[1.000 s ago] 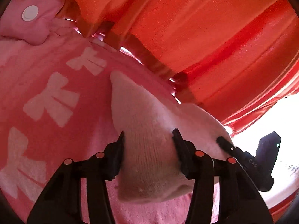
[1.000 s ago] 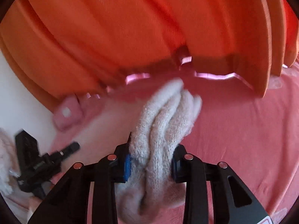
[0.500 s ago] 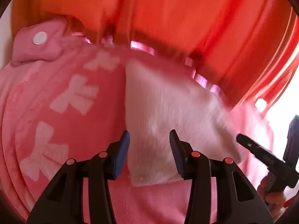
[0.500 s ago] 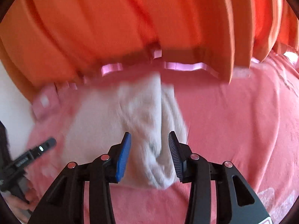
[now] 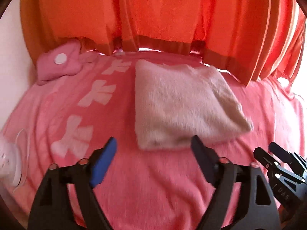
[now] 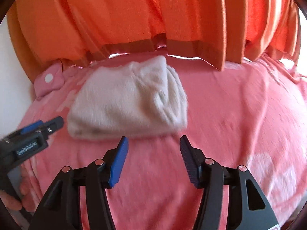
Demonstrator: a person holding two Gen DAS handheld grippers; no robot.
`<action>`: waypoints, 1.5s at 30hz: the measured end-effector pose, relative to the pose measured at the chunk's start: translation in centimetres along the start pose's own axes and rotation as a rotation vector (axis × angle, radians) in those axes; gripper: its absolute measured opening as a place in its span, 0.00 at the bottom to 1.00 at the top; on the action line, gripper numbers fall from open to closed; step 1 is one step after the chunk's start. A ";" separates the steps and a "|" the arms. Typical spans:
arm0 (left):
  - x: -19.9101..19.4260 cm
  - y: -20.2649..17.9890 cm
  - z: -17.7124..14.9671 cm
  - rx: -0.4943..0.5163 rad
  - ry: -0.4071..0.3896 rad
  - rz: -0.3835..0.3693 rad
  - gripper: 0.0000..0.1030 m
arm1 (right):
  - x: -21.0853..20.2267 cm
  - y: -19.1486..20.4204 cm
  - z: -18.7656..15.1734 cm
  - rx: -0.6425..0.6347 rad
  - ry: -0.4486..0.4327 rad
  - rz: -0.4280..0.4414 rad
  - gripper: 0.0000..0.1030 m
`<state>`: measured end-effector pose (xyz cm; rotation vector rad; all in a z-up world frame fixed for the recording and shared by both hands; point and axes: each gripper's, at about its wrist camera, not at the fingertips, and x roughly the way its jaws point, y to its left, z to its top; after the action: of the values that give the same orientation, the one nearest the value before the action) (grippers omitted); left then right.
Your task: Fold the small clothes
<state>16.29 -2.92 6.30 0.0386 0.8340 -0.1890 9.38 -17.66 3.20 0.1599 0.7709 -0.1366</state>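
Note:
A folded cream knitted garment [image 5: 182, 103] lies flat on the pink blanket [image 5: 153, 182]; it also shows in the right wrist view [image 6: 126, 99], bunched at its right end. My left gripper [image 5: 153, 147] is open and empty, just in front of the garment's near edge, not touching it. My right gripper [image 6: 153, 143] is open and empty, just short of the garment's near right edge. The right gripper also shows at the left wrist view's lower right [image 5: 268, 153]. The left gripper also shows at the right wrist view's left [image 6: 48, 123].
Orange curtains [image 5: 153, 15] hang right behind the garment. A pink pillow with a white button [image 5: 59, 65] lies at the back left. A white object [image 5: 9, 164] sits at the left edge. The blanket has white bow prints [image 5: 99, 94].
Both grippers have let go of the cream garment and opened wide. They have pulled back toward me. The garment now lies flat on the blanket.

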 end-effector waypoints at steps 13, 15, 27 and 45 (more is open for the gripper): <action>-0.9 0.2 -8.4 -0.019 0.083 0.093 0.89 | 1.0 1.0 -4.6 -0.013 0.075 -0.022 0.76; -0.9 0.7 -8.7 -0.045 0.090 0.088 0.89 | 1.2 1.4 -5.1 -0.015 0.104 -0.023 0.76; -1.3 0.6 -9.1 -0.052 0.061 0.085 0.89 | 1.6 1.1 -5.5 0.013 0.132 -0.044 0.76; -1.6 -0.1 -9.1 -0.025 0.045 0.111 0.89 | 1.4 2.7 -5.8 -0.033 0.110 -0.081 0.76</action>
<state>8.55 -1.78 1.35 0.0651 0.8766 -0.0736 6.94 -13.95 -1.60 0.1060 0.8896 -0.1926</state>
